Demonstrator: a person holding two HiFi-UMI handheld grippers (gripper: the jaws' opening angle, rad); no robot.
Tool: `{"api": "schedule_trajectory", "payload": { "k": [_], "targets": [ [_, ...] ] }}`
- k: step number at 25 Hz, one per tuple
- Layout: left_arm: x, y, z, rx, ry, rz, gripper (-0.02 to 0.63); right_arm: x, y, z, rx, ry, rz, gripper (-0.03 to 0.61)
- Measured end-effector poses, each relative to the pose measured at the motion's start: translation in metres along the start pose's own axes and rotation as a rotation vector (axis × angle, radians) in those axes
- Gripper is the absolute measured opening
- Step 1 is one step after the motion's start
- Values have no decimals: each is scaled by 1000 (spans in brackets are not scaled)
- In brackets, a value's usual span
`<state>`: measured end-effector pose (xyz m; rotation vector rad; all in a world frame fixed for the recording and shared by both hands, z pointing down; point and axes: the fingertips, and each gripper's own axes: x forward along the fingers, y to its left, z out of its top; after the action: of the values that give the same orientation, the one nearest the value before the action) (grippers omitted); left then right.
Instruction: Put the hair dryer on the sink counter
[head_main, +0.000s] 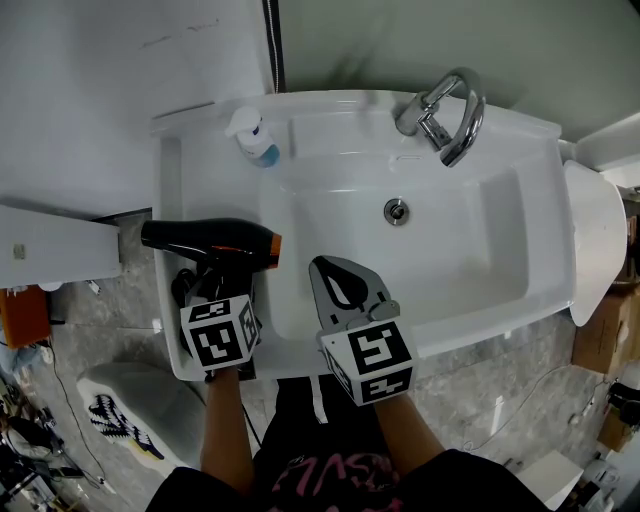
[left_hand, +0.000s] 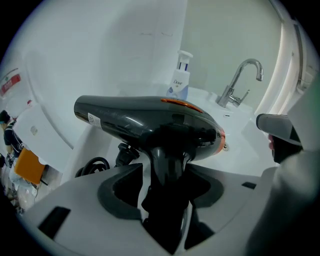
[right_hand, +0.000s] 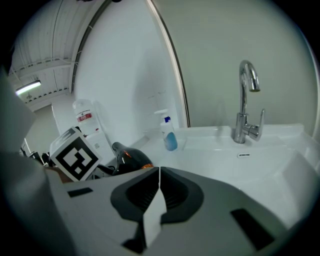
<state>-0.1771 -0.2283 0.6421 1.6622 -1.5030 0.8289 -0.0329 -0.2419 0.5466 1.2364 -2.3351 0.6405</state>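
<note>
White sink counter (head_main: 168, 170) against pale wall. Hair dryer (head_main: 210, 243) lies on counter's left ledge, orange-ringed end toward basin, cord (head_main: 185, 290) coiled beside. Handle sits between left gripper (left_hand: 165, 172) jaws, which stand apart, not pressing. Right gripper (head_main: 325, 272) closed, empty, over basin front. Soap bottle (head_main: 255, 135), faucet (head_main: 445, 115) behind.

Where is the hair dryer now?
Head view: the hair dryer sits on the sink counter, left of the basin, handle between the open jaws of the left gripper.
</note>
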Motion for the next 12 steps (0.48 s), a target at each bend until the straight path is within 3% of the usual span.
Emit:
{"api": "schedule_trajectory", "payload": {
  "k": [12],
  "targets": [
    [-2, -4, -6, -6, 4, -31, 234, -3, 1, -1, -3, -5, 10, 21]
  ]
}}
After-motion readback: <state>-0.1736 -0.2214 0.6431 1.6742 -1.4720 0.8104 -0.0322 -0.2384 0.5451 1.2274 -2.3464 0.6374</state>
